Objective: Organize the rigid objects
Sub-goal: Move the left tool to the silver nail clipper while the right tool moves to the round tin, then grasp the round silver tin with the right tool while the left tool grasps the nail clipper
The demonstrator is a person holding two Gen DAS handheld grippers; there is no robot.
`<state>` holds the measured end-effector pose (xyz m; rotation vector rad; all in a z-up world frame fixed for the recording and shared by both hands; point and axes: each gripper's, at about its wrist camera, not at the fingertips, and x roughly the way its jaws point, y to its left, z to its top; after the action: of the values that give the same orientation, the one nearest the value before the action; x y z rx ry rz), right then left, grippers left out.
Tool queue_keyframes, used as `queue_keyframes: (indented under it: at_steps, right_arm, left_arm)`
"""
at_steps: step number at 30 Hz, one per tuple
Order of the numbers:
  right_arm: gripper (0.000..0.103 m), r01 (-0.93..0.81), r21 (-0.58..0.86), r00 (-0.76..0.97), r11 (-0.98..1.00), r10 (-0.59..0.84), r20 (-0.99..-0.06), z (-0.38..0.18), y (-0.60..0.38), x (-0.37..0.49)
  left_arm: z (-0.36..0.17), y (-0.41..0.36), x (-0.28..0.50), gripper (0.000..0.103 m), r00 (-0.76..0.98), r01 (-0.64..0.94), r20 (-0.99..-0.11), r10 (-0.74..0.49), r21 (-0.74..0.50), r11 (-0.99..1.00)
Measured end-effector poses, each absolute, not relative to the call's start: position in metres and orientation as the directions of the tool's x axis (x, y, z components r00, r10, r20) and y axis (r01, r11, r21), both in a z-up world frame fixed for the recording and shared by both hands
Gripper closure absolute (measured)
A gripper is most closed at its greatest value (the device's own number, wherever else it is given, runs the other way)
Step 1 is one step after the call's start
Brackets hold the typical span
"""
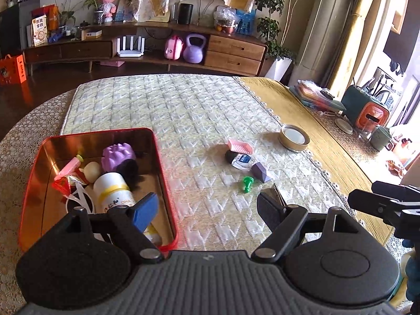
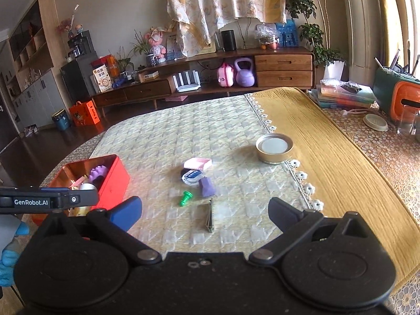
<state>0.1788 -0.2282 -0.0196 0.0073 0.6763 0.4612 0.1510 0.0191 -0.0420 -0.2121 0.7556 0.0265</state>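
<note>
Quilted mat (image 2: pixel 168 141) covers the desk. Red tin (image 1: pixel 168 194) holds white bottle (image 1: pixel 113 191), purple spiky ball (image 1: pixel 118 155). Left claw (image 1: pixel 210 210) and right claw (image 2: pixel 204 210) both gape wide, empty.

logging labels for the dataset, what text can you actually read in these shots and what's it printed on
"GenRobot.AI": white letters on the side of the left gripper, seen from the right wrist view.
White bottle in the red tin: orange print, blurred.
Blue-and-white packet on the mat: too small to read.
Snack bag on the sideboard: characters, unreadable.

Left gripper (image 1: pixel 207 207) and right gripper (image 2: pixel 204 212): jaws spread wide, empty.
</note>
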Motion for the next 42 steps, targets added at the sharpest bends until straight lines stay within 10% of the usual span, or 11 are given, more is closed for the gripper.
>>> queue_keyframes:
  at_steps: [42]
  right_arm:
    - [0.002,-0.426,-0.026,0.687,0.904,0.305,-0.660,-0.092,-0.228,0.369]
  left_arm:
    - [-0.127,-0.108,0.240,0.021,0.617,0.060,-0.779,-0.115,-0.098,0.993]
